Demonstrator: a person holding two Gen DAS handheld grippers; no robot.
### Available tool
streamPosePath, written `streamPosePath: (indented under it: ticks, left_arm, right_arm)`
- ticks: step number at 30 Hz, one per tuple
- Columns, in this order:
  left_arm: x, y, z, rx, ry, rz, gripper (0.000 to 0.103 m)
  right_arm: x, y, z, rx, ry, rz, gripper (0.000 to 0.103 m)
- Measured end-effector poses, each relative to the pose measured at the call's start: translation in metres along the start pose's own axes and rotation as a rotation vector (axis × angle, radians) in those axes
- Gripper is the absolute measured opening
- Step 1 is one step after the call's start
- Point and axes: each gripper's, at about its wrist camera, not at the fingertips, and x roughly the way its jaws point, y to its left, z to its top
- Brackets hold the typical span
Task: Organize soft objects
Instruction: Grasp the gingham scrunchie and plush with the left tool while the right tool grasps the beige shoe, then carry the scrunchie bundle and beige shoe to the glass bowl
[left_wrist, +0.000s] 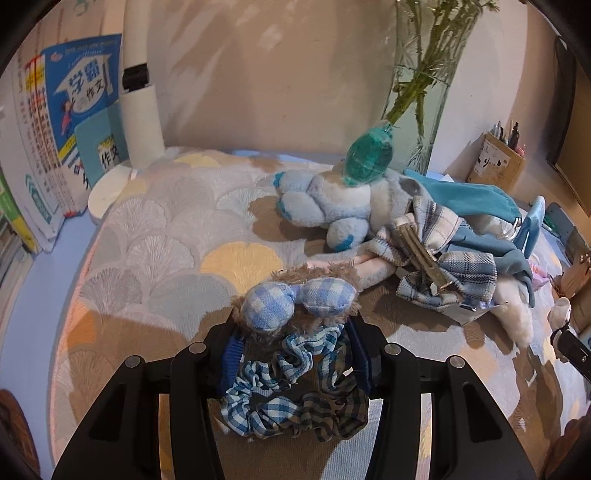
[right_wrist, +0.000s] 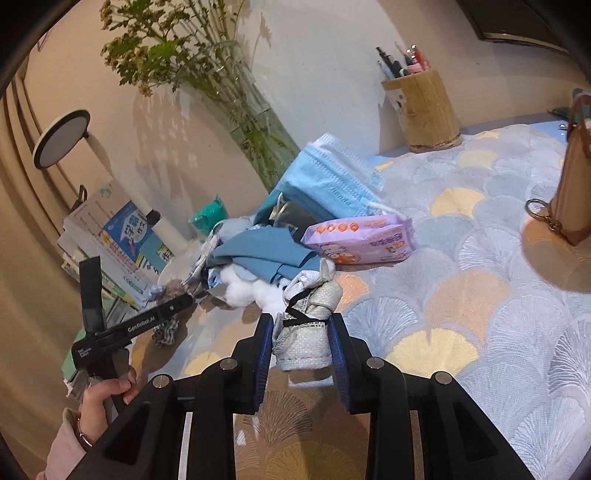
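Blue-padded jaws of the left gripper (left_wrist: 291, 354) angle down over the patterned mat (left_wrist: 166, 229), clamped on a bundle of checked scrunchies (left_wrist: 295, 387) topped by a gingham bow (left_wrist: 295, 302). The right gripper (right_wrist: 303, 343), tilted less steeply, pinches a small white shoe (right_wrist: 306, 325) beside the heap of soft things (right_wrist: 266, 254). A hand (right_wrist: 99, 402) in a pink sleeve holds the left tool's grip.
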Motion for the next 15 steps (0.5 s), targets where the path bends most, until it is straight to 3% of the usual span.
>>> streamPosePath:
  ticks: [8, 15]
  left_arm:
    - [-0.009, 0.01, -0.013, -0.081, 0.003, 0.026, 0.048]
    - [-0.02, -0.001, -0.027, -0.067, 0.006, 0.053, 0.048]
  right_arm:
    - [-0.006, -0.003, -0.001, 0.018, -0.013, -0.001, 0.03]
    - [-0.01, -0.003, -0.008, 0.019, 0.009, -0.022, 0.03]
